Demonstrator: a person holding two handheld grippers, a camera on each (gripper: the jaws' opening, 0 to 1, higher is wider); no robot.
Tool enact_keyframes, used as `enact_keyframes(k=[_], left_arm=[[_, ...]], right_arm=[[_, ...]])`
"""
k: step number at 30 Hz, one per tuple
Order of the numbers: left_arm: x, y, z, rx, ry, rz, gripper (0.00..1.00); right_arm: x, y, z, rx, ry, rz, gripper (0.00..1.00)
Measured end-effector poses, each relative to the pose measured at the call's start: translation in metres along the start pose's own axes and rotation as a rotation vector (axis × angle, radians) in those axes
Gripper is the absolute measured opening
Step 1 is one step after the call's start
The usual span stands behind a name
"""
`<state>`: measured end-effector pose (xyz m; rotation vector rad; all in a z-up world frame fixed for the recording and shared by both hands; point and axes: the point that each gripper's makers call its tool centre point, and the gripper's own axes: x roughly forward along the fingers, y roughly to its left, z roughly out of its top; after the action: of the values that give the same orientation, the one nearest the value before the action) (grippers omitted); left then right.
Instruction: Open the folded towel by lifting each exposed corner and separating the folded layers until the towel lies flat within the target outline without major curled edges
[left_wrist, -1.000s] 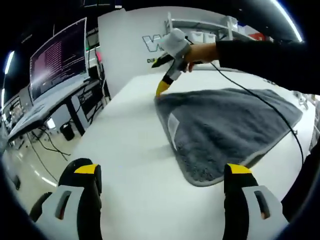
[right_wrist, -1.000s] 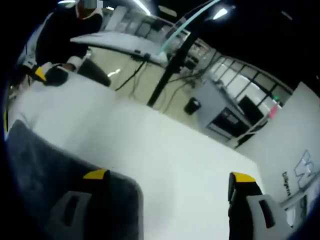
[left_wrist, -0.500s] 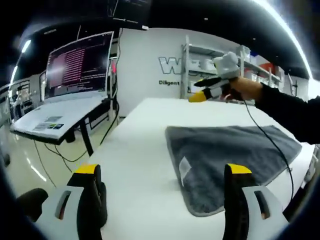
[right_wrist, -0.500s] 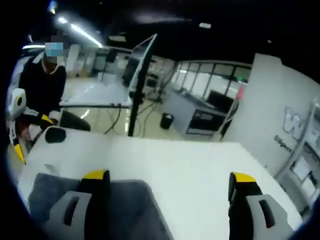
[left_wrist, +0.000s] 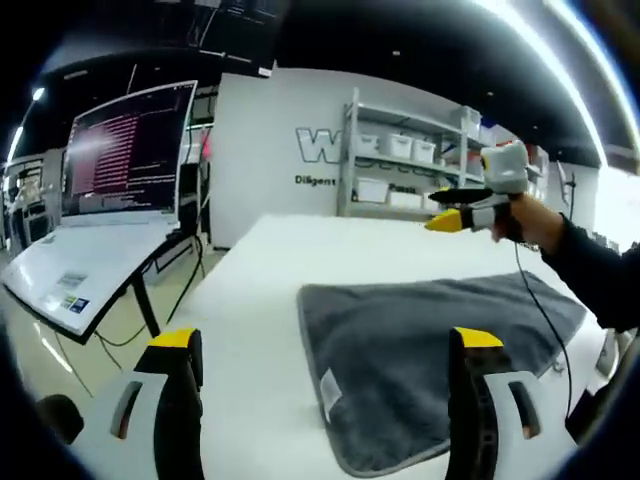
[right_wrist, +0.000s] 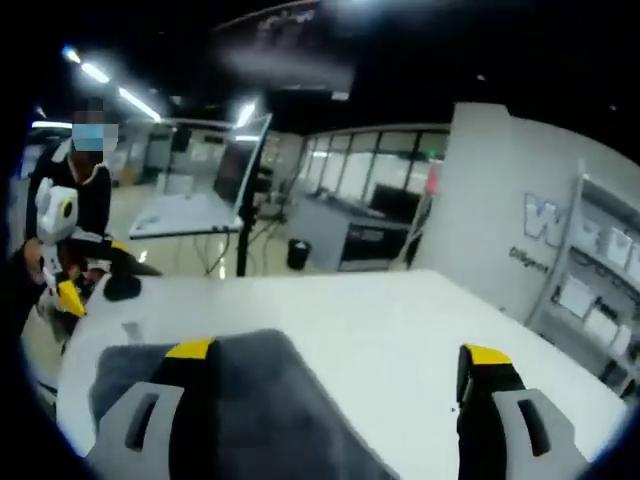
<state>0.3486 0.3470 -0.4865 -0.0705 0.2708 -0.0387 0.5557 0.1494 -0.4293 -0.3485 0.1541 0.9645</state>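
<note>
- Left gripper view: the left gripper (left_wrist: 318, 345) rides low with its jaws spread wide and nothing between them; the grey towel (left_wrist: 430, 345) lies spread on the white counter (left_wrist: 250, 300), its near corner rounded and just beyond the right jaw; a small white label (left_wrist: 327, 387) sits along the towel's left edge; the right gripper (left_wrist: 470, 205) floats above the far side of the counter, held by a hand (left_wrist: 530, 222), with a thin cable (left_wrist: 540, 310) trailing over the cloth; a tilted monitor (left_wrist: 125, 150) and a shelf rack (left_wrist: 410, 165) stand behind.
- Right gripper view: the right gripper (right_wrist: 330, 385) is likewise wide open and empty, raised off the cloth; the towel (right_wrist: 250, 390) lies below its left jaw, with bare counter (right_wrist: 400, 320) to the right; the left gripper (right_wrist: 60, 250) shows at the far end, near a dark round object (right_wrist: 122, 287).
- No target outline can be made out, and whether a fold remains is unclear; to finish well, I would bring each gripper down to a corner, pinch only the top layer, and draw outward low and slowly so the edge does not curl.
</note>
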Motion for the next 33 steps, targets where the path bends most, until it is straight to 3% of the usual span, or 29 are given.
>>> enact_keyframes(k=[4, 10, 16, 23, 33], left_arm=[[0.009, -0.006, 0.009, 0.040, -0.004, -0.028, 1.00], [0.026, -0.004, 0.022, 0.078, 0.000, -0.052, 1.00], [0.045, -0.005, 0.033, 0.069, 0.002, -0.087, 1.00], [0.073, -0.015, 0.032, 0.066, 0.039, -0.127, 1.00], [0.108, -0.022, 0.029, 0.044, 0.066, -0.149, 1.00]], right_arm=[[-0.039, -0.031, -0.012, -0.039, 0.016, -0.135, 1.00], [-0.108, -0.062, -0.022, 0.037, -0.011, -0.238, 1.00], [-0.176, -0.096, -0.045, 0.073, 0.003, -0.355, 1.00], [-0.242, -0.139, -0.073, 0.116, 0.023, -0.490, 1.00], [-0.320, -0.179, -0.117, 0.181, 0.064, -0.625, 1.00]])
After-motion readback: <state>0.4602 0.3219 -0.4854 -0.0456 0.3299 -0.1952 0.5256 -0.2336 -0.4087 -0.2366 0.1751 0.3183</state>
